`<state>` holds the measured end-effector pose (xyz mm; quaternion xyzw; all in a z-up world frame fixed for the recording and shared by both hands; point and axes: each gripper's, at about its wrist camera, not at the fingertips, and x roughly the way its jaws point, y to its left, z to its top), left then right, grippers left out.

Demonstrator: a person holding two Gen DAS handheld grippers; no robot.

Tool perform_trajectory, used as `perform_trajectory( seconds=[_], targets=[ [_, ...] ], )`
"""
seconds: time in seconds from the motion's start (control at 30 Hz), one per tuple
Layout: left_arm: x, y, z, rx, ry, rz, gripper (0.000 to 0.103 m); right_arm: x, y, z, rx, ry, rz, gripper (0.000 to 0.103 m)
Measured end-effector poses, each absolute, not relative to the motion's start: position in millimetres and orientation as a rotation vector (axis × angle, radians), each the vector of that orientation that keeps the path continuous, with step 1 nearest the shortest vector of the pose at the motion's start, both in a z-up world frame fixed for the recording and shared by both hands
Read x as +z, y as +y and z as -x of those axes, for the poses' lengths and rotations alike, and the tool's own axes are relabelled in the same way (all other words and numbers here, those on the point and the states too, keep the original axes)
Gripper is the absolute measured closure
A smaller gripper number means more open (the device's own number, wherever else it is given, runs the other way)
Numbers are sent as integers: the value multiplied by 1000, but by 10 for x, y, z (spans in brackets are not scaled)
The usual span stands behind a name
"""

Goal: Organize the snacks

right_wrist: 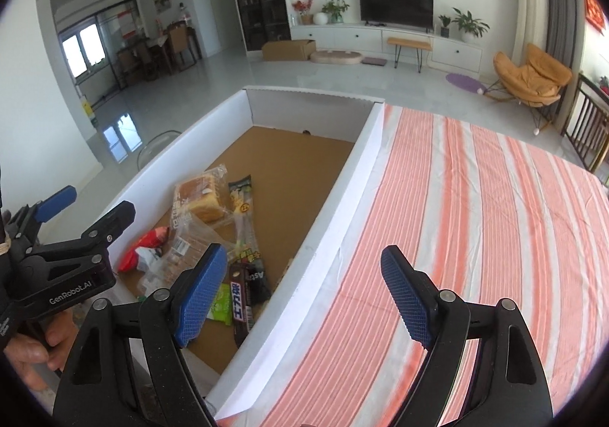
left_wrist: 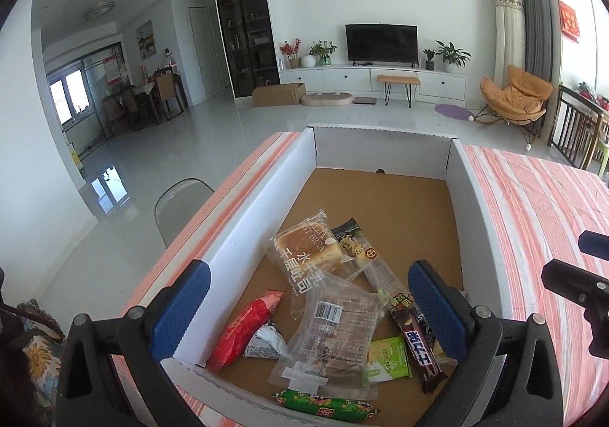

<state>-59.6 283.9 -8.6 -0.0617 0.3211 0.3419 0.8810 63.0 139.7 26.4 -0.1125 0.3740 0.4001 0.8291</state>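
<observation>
A white cardboard box (left_wrist: pixel 236 225) (right_wrist: pixel 335 232) with a brown floor holds several snacks: a bread slice pack (left_wrist: pixel 308 255) (right_wrist: pixel 200 198), a clear bread bag (left_wrist: pixel 335 331), a red packet (left_wrist: pixel 239 328) (right_wrist: pixel 144 246), a chocolate bar (left_wrist: pixel 420 351) (right_wrist: pixel 239 303), a light green packet (left_wrist: pixel 386 360) (right_wrist: pixel 220 303) and a green sausage stick (left_wrist: pixel 323 406). My left gripper (left_wrist: pixel 308 312) hangs open above the near end of the box, nothing between its pads. My right gripper (right_wrist: pixel 304 297) is open over the box's right wall and the striped cloth, holding nothing.
The box rests on a table under a pink and white striped cloth (right_wrist: pixel 475 236). A chair back (left_wrist: pixel 182 206) stands left of the table. A hand (right_wrist: pixel 30 351) grips the left tool. Beyond lies an open tiled floor with a TV unit (left_wrist: pixel 380 78).
</observation>
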Motion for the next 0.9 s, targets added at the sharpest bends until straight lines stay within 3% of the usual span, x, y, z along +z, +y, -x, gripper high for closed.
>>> perform_trajectory(
  seconds=[0.9],
  targets=[
    [-199, 3123, 835, 639, 766, 263, 0, 92, 1881, -280, 891, 892, 333, 17]
  ],
)
